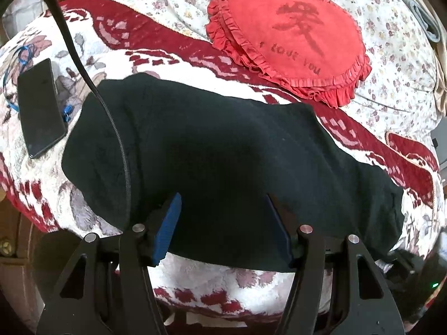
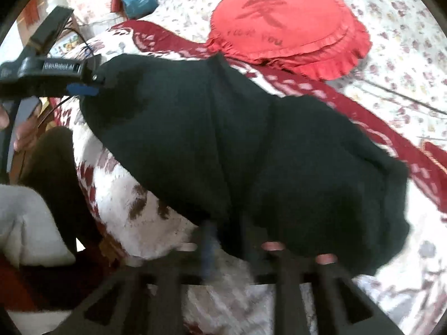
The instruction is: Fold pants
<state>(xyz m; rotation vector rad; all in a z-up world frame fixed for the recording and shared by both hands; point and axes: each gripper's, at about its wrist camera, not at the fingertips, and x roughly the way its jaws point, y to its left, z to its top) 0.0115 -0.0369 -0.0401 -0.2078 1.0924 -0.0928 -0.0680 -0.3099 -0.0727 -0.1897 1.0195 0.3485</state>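
The black pants [image 1: 223, 156] lie folded across a red-and-white patterned blanket [image 1: 218, 282] on the bed. My left gripper [image 1: 222, 229] is open, its blue pads [image 1: 167, 229] on either side of the near edge of the pants. The right wrist view is blurred; the pants [image 2: 251, 150] fill its middle. My right gripper [image 2: 226, 240] sits at their near edge, its fingers partly under the cloth, and its state is unclear. The left gripper [image 2: 83, 89] shows there at the pants' left end.
A round red frilled cushion [image 1: 290, 36] lies beyond the pants on a floral sheet [image 1: 396, 55]. A black phone [image 1: 40, 106] lies left of the pants. A black cable [image 1: 92, 83] crosses the pants' left end. My leg [image 2: 53, 173] is at the bed's left edge.
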